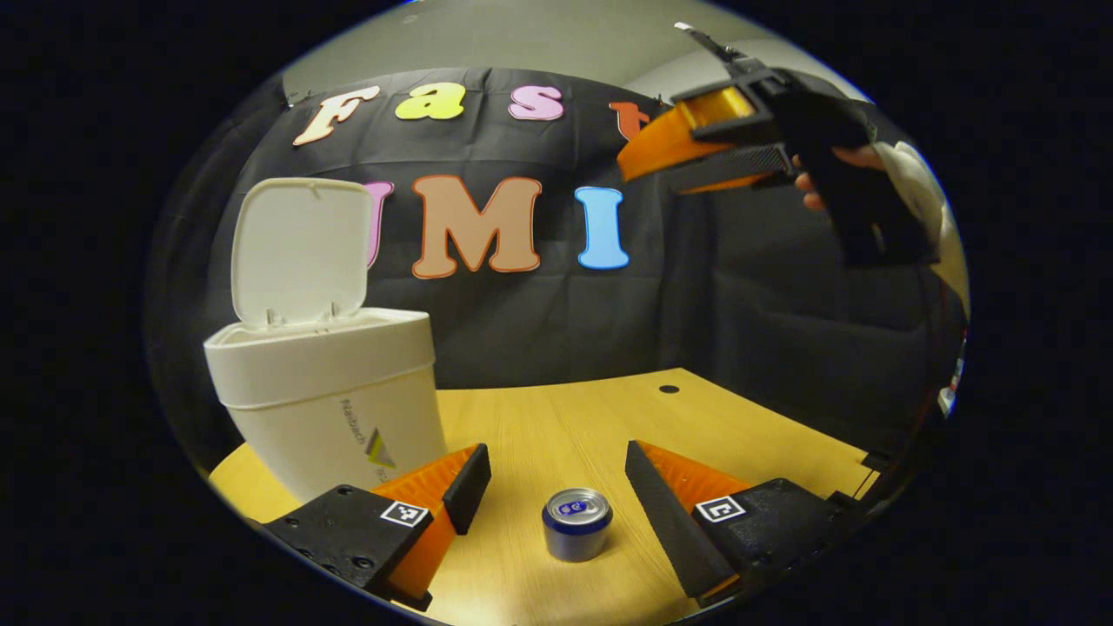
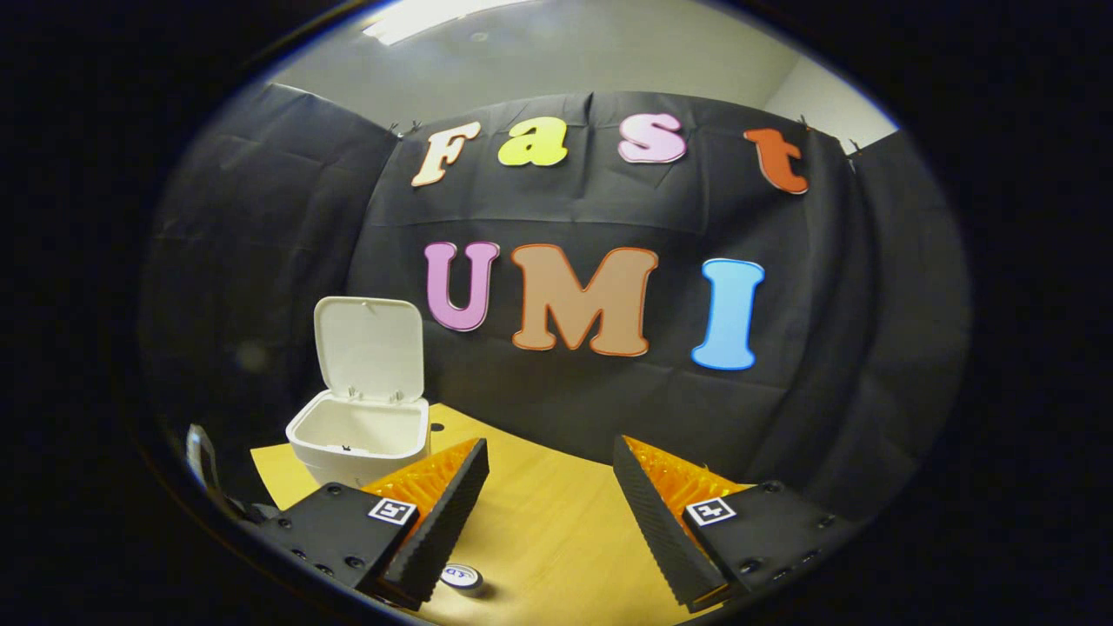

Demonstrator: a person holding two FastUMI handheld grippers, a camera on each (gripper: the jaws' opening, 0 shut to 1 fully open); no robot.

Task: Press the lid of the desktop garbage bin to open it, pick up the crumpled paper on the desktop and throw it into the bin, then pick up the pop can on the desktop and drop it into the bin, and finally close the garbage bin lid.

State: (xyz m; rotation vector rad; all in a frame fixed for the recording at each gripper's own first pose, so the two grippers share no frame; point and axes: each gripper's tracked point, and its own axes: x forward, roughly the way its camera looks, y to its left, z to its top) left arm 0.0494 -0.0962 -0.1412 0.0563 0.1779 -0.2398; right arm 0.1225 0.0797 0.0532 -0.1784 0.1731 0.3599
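- Pop can [image 1: 577,523] stands upright on the wooden desktop [image 1: 556,426], just to the right of the garbage bin [image 1: 326,396] in the left gripper view, a strip of bare wood between them.
- Your left gripper [image 1: 556,500] sits low over the can with its fingers spread wide; the can lies in the gap between them and neither finger touches it.
- In the right gripper view the can's top [image 2: 461,577] shows at the bottom edge, nearer the camera than the bin [image 2: 361,439] and just beside the tip of that view's left-hand finger; you cannot tell whether they touch.
- Bin is white and stands on the desktop with its lid [image 1: 300,252] swung up and back, hinged at the rear rim and near upright.
- From the right gripper view you look down into the bin's open mouth; what can be seen of the inside is pale, and the bottom is hidden from you.
- Your right gripper [image 2: 548,513] has its fingers apart, holding nothing, with bare desktop [image 2: 548,530] between them, to the right of the bin.
- In the left gripper view that right gripper [image 1: 687,152] hangs high, well above and to the right of the bin, with your hand [image 1: 835,169] wrapped round its handle.
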